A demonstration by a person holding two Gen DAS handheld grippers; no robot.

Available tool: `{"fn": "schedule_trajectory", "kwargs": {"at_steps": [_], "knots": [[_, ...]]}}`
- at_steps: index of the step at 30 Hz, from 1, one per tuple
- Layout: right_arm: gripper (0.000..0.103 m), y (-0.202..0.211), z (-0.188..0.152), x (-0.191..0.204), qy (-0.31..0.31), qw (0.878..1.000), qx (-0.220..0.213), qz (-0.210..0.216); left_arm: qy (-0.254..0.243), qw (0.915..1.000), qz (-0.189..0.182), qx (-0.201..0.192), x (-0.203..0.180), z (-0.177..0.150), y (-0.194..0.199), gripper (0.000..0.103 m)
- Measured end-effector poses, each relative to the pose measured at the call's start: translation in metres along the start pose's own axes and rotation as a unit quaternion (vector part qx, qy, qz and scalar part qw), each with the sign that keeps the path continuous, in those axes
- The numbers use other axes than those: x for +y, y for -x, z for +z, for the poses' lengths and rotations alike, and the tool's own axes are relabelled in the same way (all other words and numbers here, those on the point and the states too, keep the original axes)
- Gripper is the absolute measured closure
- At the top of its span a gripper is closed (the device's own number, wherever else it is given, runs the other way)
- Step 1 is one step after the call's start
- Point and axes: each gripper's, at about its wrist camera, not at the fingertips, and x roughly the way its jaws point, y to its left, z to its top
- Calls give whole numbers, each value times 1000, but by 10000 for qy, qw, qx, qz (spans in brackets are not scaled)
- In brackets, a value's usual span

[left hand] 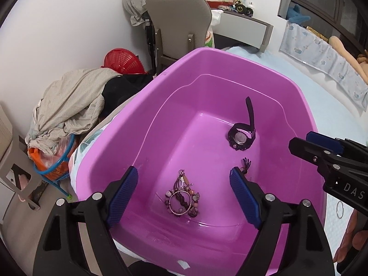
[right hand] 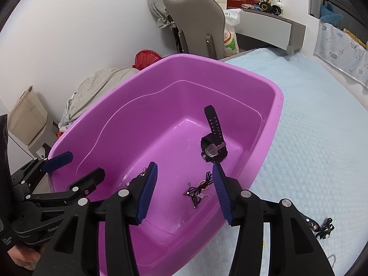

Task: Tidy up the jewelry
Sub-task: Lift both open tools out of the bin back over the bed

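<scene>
A purple plastic tub (left hand: 174,73) (right hand: 269,124) sits on the bed. Inside lie a black watch (left hand: 241,135) (right hand: 212,148), a beaded bracelet cluster with a ring (left hand: 182,201), and a dark cord necklace with a small charm (right hand: 199,189) (left hand: 245,164). My left gripper (left hand: 184,191) is open and empty above the bracelet cluster. My right gripper (right hand: 184,184) is open and empty above the cord necklace; it also shows at the right edge of the left wrist view (left hand: 322,151). A dark trinket (right hand: 323,226) and a thin ring (left hand: 340,209) lie on the bed outside the tub.
The tub rests on a light blue quilted bed cover (right hand: 322,138). Left of the bed are a clothes pile (left hand: 69,101), a red basket (left hand: 122,62) and a grey chair (left hand: 179,23). A bed rail cover (left hand: 322,59) runs at the right.
</scene>
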Motion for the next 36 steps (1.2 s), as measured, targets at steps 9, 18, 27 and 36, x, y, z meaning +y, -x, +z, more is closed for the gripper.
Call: {"fn": "schedule_trajectory", "kwargs": {"at_steps": [9,18,27,36], "knots": [[49,12,-7,-1,-51,9999,-86,57,-2,10000,30,-32,-7,-1,10,23],[44,31,-14,-6,-169,9996,-212,82,-29,9999,88,-80,-11,-5,23,22],[36,53,-35,-14,-343,9989,-321,-40,36,9998,1,-176,-16,-15,46,18],[31,85,-87,-33,-797,9950,-563,-194,-138,9986,-152,-480,-33,-35,78,11]]}}
